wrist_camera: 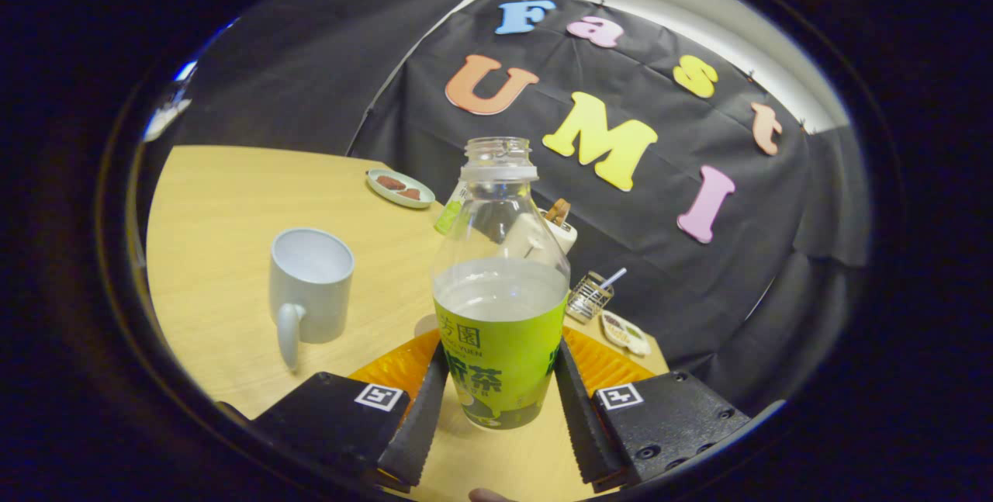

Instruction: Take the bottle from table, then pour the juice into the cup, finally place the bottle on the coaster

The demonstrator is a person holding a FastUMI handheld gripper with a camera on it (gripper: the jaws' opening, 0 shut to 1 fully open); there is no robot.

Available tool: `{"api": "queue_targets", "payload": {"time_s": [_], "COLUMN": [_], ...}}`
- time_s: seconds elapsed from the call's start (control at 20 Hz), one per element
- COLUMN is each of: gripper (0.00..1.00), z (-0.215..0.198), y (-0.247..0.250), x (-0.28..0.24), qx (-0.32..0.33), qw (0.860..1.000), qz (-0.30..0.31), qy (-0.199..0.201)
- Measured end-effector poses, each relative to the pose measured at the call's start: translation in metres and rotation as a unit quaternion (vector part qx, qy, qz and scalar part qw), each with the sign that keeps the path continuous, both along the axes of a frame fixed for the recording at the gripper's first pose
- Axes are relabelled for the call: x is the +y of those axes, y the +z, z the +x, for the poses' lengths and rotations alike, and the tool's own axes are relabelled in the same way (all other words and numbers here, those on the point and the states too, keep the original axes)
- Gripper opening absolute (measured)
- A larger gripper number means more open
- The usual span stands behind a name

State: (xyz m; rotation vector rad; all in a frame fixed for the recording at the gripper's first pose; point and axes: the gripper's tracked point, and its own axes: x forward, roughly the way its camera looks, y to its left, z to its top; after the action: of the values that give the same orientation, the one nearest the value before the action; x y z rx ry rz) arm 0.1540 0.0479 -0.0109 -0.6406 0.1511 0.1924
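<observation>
Two fingers point(423, 417) reach forward from the camera with the bottle point(500, 292) standing between them, and they look pressed against its green label on either side, so the gripper point(503, 401) reads as clamped on the lower body of the bottle. They are open only as wide as the bottle itself. The bottle is upright with its cap off and the clear liquid level sits just above the label, roughly halfway up (no sign of any having gone into the cup yet, as far as the cup's pale inside can be read). Whether the base rests on the table point(217, 199) or is lifted a little above it is hard to tell from this angle. An orange coaster point(601, 366) shows behind the bottle's base, spreading out to both sides of it. The cup point(310, 292), a grey-white mug with its handle toward the camera, stands to the left of the bottle, a little apart from it. A small dish point(399, 188) with brown pieces lies farther back, beyond the bottle and to its left. By my reading the taking step is in hand or just finished; the next move calls for carrying the bottle leftward over the cup and tipping its open neck toward the rim, slowly, since the liquid is fairly high.
</observation>
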Motion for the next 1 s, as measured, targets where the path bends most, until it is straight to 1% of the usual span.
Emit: {"api": "queue_targets", "payload": {"time_s": [0.1, 0.25, 0.45, 0.7, 1.0], "gripper": [0.77, 0.77, 0.77, 0.77, 0.77], "z": [0.012, 0.026, 0.041, 0.049, 0.047], "y": [0.002, 0.008, 0.014, 0.027, 0.04], "x": [0.002, 0.008, 0.013, 0.017, 0.025], "qx": [-0.021, -0.062, -0.091, -0.138, -0.177], "qw": [0.997, 0.984, 0.964, 0.926, 0.882], "qz": [-0.072, -0.167, -0.25, -0.35, -0.437], "qy": [-0.004, -0.008, -0.015, -0.02, -0.014]}}
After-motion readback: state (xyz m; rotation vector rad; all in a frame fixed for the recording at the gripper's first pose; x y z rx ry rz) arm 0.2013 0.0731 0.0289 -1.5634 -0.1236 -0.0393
